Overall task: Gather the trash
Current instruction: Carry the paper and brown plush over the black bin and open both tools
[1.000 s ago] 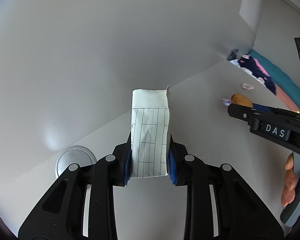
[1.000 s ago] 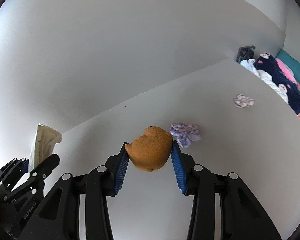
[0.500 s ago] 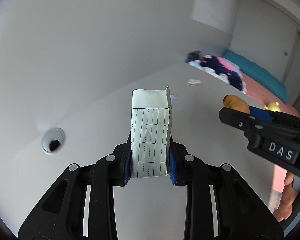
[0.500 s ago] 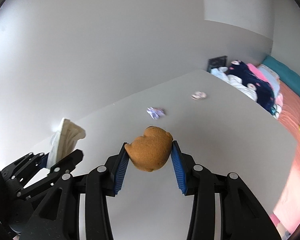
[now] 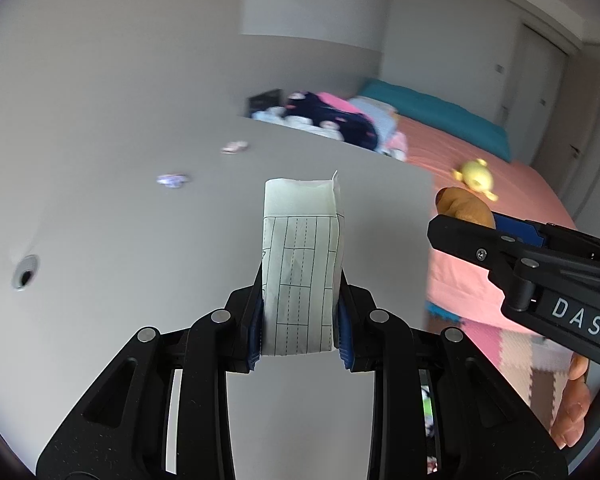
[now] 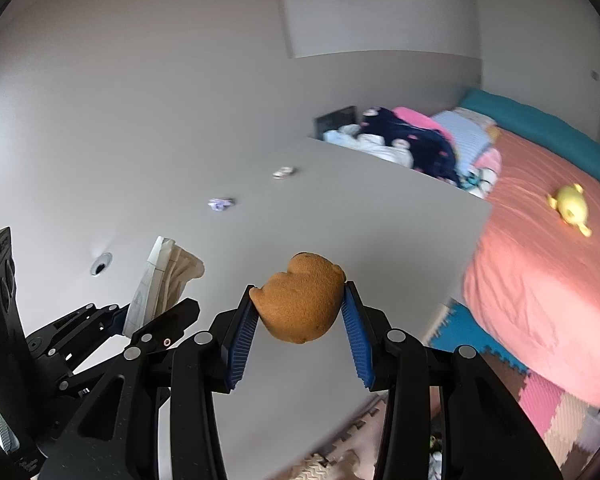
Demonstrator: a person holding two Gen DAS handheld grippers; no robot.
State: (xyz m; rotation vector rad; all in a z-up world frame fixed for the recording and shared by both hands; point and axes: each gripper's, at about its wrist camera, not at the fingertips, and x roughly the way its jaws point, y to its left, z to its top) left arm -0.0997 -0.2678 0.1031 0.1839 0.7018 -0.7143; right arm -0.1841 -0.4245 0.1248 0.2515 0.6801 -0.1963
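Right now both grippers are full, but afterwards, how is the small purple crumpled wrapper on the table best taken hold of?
Grip the purple wrapper across its crumpled middle, coming from straight above with fingers open wide. It lies low on the table with nothing touching it, so probably no side offers an edge to catch.

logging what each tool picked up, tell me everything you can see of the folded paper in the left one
The folded paper is a pale cream sheet printed with a black grid of solid and dashed lines. It is folded into a thick, box-like wad and stands upright, with a plain unprinted band at its top. The left tool is shut on it, blue pads pressing its two sides, holding it above the grey table. In the right wrist view its open folded layers show edge-on and crumpled.
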